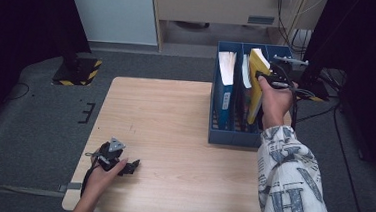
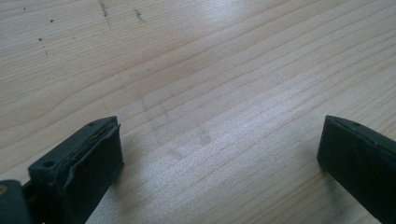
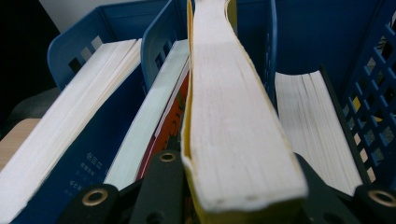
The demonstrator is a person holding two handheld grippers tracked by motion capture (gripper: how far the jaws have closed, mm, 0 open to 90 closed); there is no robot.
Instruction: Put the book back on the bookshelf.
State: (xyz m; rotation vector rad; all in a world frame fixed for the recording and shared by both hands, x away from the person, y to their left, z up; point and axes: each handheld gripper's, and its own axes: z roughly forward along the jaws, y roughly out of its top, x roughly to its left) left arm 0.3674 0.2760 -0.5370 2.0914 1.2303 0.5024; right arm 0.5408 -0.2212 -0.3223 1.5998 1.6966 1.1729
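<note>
While right tool [image 3: 233, 186] grips one yellow book [image 3: 233, 116], three others shelved.

left tool [image 2: 219, 154] jaws wide apart over bare wooden table [image 2: 210, 60].

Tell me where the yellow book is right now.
In the high view the yellow book sits tilted at the table's far right, in the blue file rack, clamped by the right hand-held gripper, with a blue-covered book to its left.

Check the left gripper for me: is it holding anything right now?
No: in its own view the left gripper has its jaws spread wide apart over the bare wooden table, with nothing between them.
</note>
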